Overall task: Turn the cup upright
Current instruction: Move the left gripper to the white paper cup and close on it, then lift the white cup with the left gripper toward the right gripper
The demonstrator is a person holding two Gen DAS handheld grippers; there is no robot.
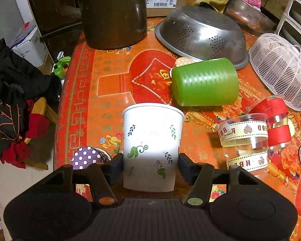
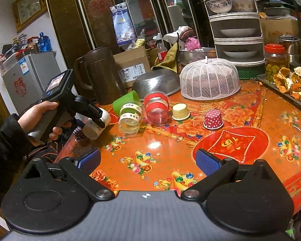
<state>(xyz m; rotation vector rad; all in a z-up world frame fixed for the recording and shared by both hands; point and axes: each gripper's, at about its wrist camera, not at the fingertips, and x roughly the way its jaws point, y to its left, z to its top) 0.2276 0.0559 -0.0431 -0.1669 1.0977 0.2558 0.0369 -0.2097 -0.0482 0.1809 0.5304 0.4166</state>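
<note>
My left gripper (image 1: 150, 166) is shut on a white paper cup with leaf prints (image 1: 152, 140), its pads on the cup's two sides. In the right wrist view the cup (image 2: 97, 123) is held tilted above the table's left edge, mouth pointing up and away, base toward the camera. My right gripper (image 2: 148, 158) is open and empty above the near part of the red patterned table (image 2: 170, 140).
A green cup (image 1: 205, 81) lies on its side. Two clear jars with ribbon (image 1: 244, 132) and red bands (image 1: 275, 118) lie beside it. A steel colander (image 1: 202, 34), white mesh cover (image 1: 281, 68), brown jug (image 1: 114, 12) and small cupcake cups (image 2: 212, 119) stand around.
</note>
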